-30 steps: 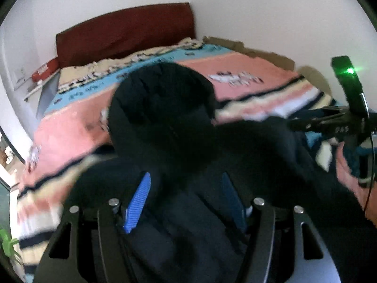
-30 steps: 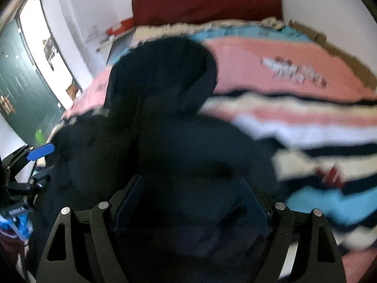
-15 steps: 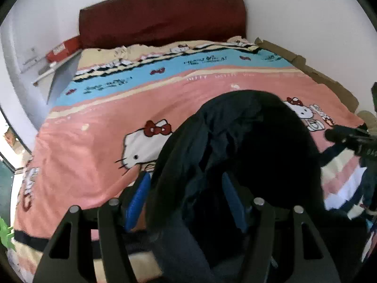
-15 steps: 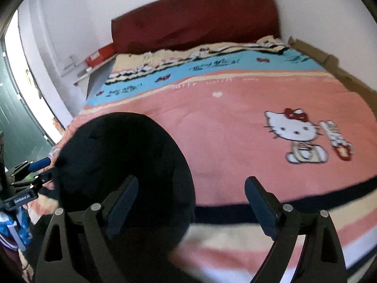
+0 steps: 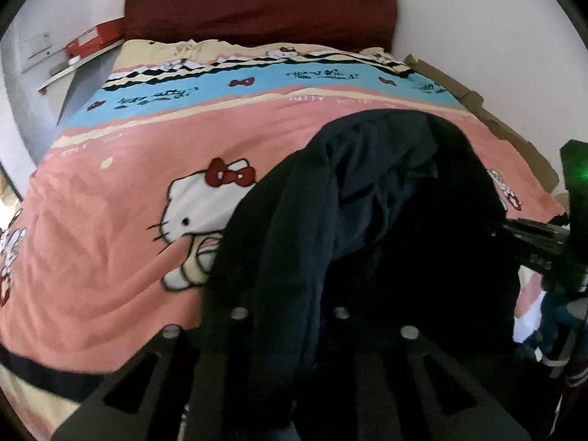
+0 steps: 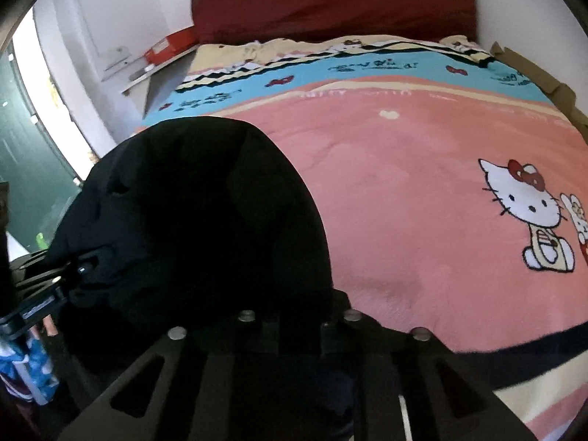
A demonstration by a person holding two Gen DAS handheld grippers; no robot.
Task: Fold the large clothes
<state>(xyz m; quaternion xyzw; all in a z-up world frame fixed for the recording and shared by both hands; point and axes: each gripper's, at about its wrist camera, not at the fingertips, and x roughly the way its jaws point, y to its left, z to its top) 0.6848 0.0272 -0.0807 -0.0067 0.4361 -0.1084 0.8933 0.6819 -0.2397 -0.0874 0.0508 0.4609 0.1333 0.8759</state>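
A dark navy hooded jacket point(image 5: 386, 202) lies bunched on the pink cartoon-cat bedcover point(image 5: 110, 239). In the left wrist view, cloth drapes over my left gripper point(image 5: 290, 308). Its jaws are closing tight, with a fold running down between them. In the right wrist view the jacket point(image 6: 191, 220) humps up at the left. My right gripper point(image 6: 299, 316) is also closing its jaws, on the hem of that hump. Each gripper shows in the other's view: the right gripper point(image 5: 540, 246) at the jacket's right side, the left gripper point(image 6: 47, 286) at its left.
A dark red headboard point(image 5: 257, 3) stands against the white wall. An orange-red box point(image 5: 95, 36) sits on a ledge at the bed's far left. Cardboard point(image 5: 477, 110) lines the right side of the bed. A green door point(image 6: 22, 165) is far left.
Both grippers went from wide open to drawn together. Both hands moved up the bed, and the jacket's hood now lies over the pink middle of the cover.
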